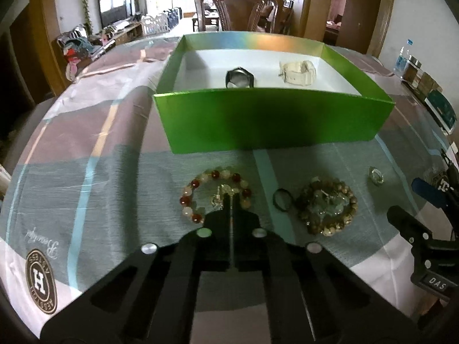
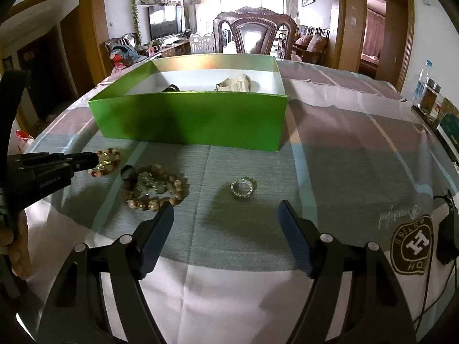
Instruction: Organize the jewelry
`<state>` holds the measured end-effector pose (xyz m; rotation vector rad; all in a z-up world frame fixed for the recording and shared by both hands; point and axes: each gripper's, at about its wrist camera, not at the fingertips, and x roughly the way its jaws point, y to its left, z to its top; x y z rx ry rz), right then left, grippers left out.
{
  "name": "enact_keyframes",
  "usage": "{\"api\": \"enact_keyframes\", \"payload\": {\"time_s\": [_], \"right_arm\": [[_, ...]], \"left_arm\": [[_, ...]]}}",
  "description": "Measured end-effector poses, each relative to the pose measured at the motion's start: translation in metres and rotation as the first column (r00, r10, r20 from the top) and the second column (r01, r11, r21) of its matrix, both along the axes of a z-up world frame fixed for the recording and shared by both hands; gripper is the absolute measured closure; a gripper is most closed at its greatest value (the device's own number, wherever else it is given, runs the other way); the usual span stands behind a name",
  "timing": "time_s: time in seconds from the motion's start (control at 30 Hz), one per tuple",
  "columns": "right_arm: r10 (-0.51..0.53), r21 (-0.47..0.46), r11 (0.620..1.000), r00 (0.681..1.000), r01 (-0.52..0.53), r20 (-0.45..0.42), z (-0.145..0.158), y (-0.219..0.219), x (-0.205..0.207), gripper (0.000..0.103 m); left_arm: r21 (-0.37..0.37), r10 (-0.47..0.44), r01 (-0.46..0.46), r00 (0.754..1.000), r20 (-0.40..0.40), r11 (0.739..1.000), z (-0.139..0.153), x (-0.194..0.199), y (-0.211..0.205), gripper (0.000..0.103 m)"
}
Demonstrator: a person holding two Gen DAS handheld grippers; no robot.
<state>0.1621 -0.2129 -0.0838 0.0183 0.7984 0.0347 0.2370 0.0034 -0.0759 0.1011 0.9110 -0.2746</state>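
Observation:
My left gripper is shut, its tips down inside a red and cream bead bracelet and against a small metal piece; whether it pinches that piece I cannot tell. From the right wrist view the left gripper reaches the same bracelet. My right gripper stands open, nothing between its fingers, just short of a sparkly ring. A brown bead bracelet with a green stone lies between them, beside a black ring. The green box holds a dark watch and a white watch.
A checked tablecloth covers the table. A carved wooden chair stands behind the box. Jars and a water bottle line the right edge. A black cable hangs at the right. A person's hand holds the left gripper.

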Motion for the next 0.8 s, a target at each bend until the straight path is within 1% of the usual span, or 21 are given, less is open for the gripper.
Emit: {"api": "enact_keyframes", "payload": {"time_s": [0.07,0.2,0.23,0.3,0.4,0.5,0.6,0.7,0.73,0.77,0.8], "right_arm": [[-0.001,-0.001,1.000,1.000,0.000,-0.006,-0.002,-0.001,0.002,0.029],[0.005,-0.003,1.000,1.000,-0.005,-0.007,-0.002,0.001,0.003,0.029],[0.006,-0.004,1.000,1.000,-0.006,-0.007,-0.002,0.001,0.003,0.029],[0.005,-0.007,1.000,1.000,-0.005,-0.007,-0.002,0.001,0.004,0.029],[0.007,-0.001,1.000,1.000,-0.007,-0.013,-0.002,0.002,0.005,0.029],[0.012,-0.005,1.000,1.000,-0.012,-0.009,-0.001,0.003,0.005,0.029],[0.010,-0.002,1.000,1.000,-0.010,-0.011,-0.002,0.003,0.005,0.029],[0.006,0.006,1.000,1.000,-0.006,-0.015,-0.003,0.002,0.005,0.029],[0.006,0.009,1.000,1.000,-0.006,-0.016,-0.004,0.001,0.006,0.029],[0.006,0.011,1.000,1.000,-0.006,-0.016,-0.003,0.001,0.006,0.029],[0.006,0.009,1.000,1.000,-0.006,-0.017,-0.004,0.001,0.006,0.029]], "left_arm": [[-0.002,-0.008,0.008,1.000,0.003,1.000,-0.001,0.001,-0.003,0.103],[-0.040,0.010,-0.008,0.999,0.031,0.999,0.003,-0.001,0.002,0.103],[-0.055,0.016,-0.013,0.999,0.048,0.998,0.008,-0.003,0.005,0.103],[-0.061,0.010,-0.006,0.998,0.064,0.998,0.015,-0.008,0.007,0.103],[-0.050,-0.005,0.008,0.998,0.061,0.999,0.020,-0.013,0.008,0.103],[0.008,-0.001,0.001,0.999,0.054,1.000,0.013,-0.006,0.004,0.102],[0.013,0.010,-0.011,0.999,0.037,1.000,0.002,0.002,0.006,0.099],[0.019,0.016,-0.017,0.999,0.041,1.000,0.000,0.007,0.005,0.097],[0.018,0.014,-0.015,0.999,0.037,1.000,0.000,0.008,0.004,0.093],[0.015,0.012,-0.013,0.999,0.037,1.000,0.001,0.008,0.004,0.085],[0.015,0.011,-0.012,0.999,0.038,1.000,0.001,0.008,0.003,0.074]]}}
